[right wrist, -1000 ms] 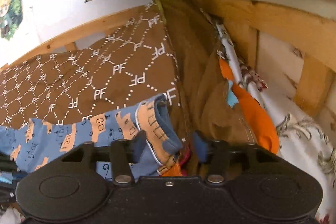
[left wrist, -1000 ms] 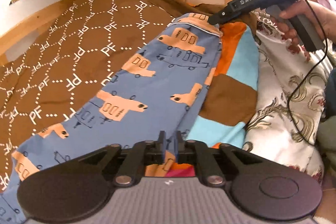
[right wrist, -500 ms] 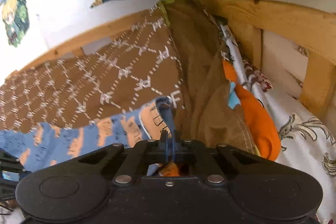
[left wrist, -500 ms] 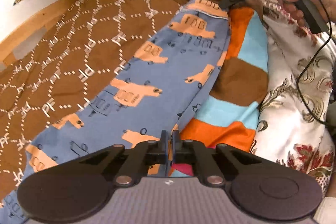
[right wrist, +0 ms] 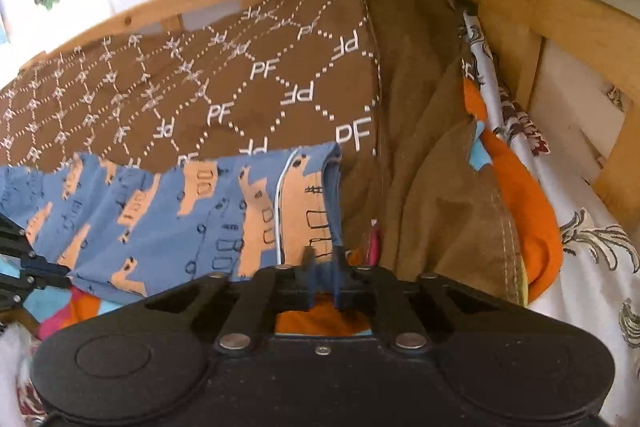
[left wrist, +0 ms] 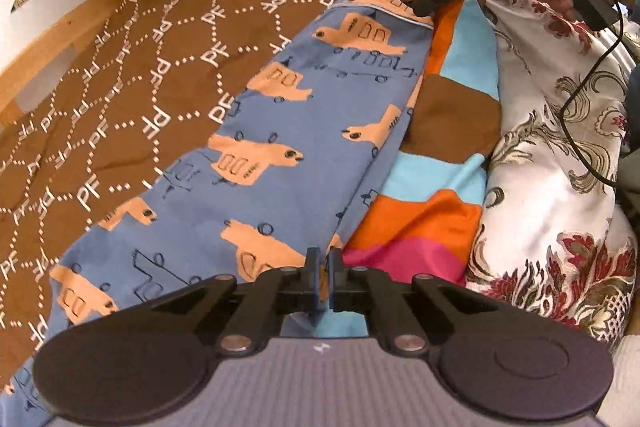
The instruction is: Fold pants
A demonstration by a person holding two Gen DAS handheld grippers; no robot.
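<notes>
The pants (left wrist: 304,131) are blue with an orange vehicle print and lie stretched across a brown "PF" blanket (left wrist: 132,95). My left gripper (left wrist: 323,257) is shut on the near edge of the pants. My right gripper (right wrist: 323,255) is shut on the far end of the pants (right wrist: 168,211), at the orange cuff. It also shows in the left wrist view (left wrist: 424,5), held by a hand at the top right, pinching the same end. The cloth hangs taut between the two grippers.
A patchwork cloth (left wrist: 444,147) of orange, light blue, brown and pink lies under the pants' right side. A white floral cover (left wrist: 560,187) lies to the right. A wooden bed frame (right wrist: 560,23) borders the far side. A black cable (left wrist: 592,75) trails from the right gripper.
My right gripper closed on the pants' cuff, which was loose between open fingers a second ago. Both grippers have lifted and the pants are drawn straighter between them.
</notes>
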